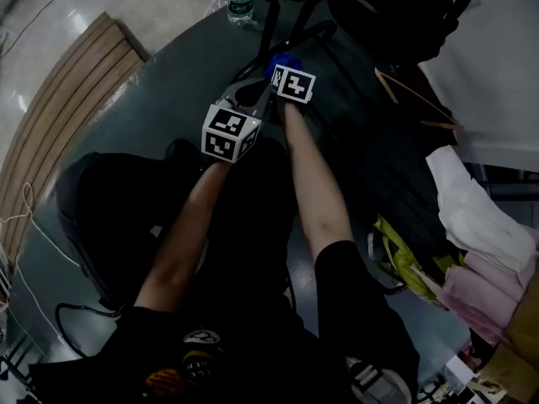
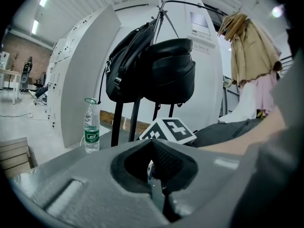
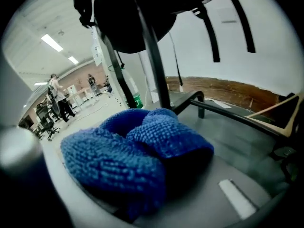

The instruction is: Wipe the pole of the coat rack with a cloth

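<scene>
The coat rack (image 2: 134, 120) is the biggest thing ahead of both grippers. Black bags (image 2: 164, 70) hang from its top and fill the upper part of each gripper view. Its pole (image 3: 153, 56) runs as a dark, slender bar just past the right gripper's tips. In that view it rises from behind the cloth, leans a little to the left, and passes out of sight among the bags. The long axis is therefore near upright, and any wipe would have to travel along it, up or down. A lower leg of the rack (image 3: 202, 99) branches away to the right of the gripper, close to the floor.

The cloth (image 3: 128, 160) is blue and nubbly. It is bunched into a thick fold, and the right gripper (image 1: 285, 72) is clenched on it, so the wad sticks out past the tips toward the pole. From this gripper the pole lies straight ahead and slightly above, near the cloth. Whether the cloth already touches the pole cannot be told.

The left gripper (image 1: 251, 95) sits just behind and to the left of the right one, so the right arm is the nearer to the pole. Its jaws are pressed together with nothing of note between them. From it the rack's uprights stand ahead and left of centre, with a water bottle (image 2: 91, 127) further left.

I judge the wipe has not properly started. The coming move calls for pushing the cloth forward onto the pole and sliding it along the upright.
</scene>
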`<state>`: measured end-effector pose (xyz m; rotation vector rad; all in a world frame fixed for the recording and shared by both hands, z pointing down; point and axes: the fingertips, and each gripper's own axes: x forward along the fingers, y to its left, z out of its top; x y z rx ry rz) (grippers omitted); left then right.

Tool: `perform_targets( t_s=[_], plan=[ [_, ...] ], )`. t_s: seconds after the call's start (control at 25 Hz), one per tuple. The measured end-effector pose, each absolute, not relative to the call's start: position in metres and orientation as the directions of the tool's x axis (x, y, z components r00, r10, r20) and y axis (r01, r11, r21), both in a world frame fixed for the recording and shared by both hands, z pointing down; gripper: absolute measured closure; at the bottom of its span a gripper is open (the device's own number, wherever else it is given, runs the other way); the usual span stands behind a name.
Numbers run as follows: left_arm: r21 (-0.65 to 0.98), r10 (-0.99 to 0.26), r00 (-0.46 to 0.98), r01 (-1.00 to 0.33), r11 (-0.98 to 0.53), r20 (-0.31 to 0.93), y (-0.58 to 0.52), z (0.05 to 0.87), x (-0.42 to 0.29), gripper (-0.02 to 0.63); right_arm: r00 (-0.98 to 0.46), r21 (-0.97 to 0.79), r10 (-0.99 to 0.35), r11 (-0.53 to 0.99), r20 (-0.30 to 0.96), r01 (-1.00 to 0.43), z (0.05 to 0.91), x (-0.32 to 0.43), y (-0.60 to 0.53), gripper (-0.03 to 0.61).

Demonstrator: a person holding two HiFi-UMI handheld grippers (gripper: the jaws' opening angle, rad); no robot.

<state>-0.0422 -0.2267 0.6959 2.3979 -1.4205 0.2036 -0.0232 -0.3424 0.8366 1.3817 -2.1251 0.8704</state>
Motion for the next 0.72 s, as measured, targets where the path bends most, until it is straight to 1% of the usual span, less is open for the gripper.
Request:
perform_targets(
  t_s=[0.08, 0.16, 0.28, 0.4, 0.52, 0.64, 0.72],
  plan=[
    [0.224, -0.820, 0.492, -0.869, -0.442, 0.291, -0.226, 0.694, -0.043, 0.614, -0.424, -0.266, -0.600, 0.338, 0.678, -0.903, 0.836, -0.030, -0.341, 0.571],
    [0.243, -0.816, 0.501, -0.863, -0.443, 0.289, -0.223, 0.696, -0.044, 0.614, -0.414, -0.277, -0.588, 0.312, 0.695, -0.909, 0.842, -0.016, -0.328, 0.571],
    [0.225, -0.797, 0.521, -0.853, -0.471, 0.305, -0.224, 0.700, -0.035, 0.614, -0.357, -0.293, -0.644, 0.210, 0.676, -0.933, 0.840, 0.028, -0.306, 0.571],
    [0.193, -0.774, 0.545, -0.838, -0.510, 0.322, -0.221, 0.699, -0.020, 0.614, -0.270, -0.306, -0.702, 0.078, 0.659, -0.949, 0.841, 0.088, -0.270, 0.566],
    [0.170, -0.758, 0.564, -0.825, -0.539, 0.327, -0.220, 0.693, -0.007, 0.614, -0.184, -0.252, -0.718, 0.012, 0.671, -0.968, 0.845, 0.138, -0.244, 0.565],
    [0.176, -0.760, 0.573, -0.819, -0.546, 0.307, -0.224, 0.684, 0.001, 0.614, -0.117, -0.236, -0.723, -0.066, 0.680, -0.970, 0.845, 0.162, -0.231, 0.565],
    [0.176, -0.754, 0.580, -0.814, -0.554, 0.310, -0.224, 0.683, 0.009, 0.614, -0.107, -0.232, -0.736, -0.070, 0.668, -0.970, 0.842, 0.163, -0.226, 0.575]
  ],
)
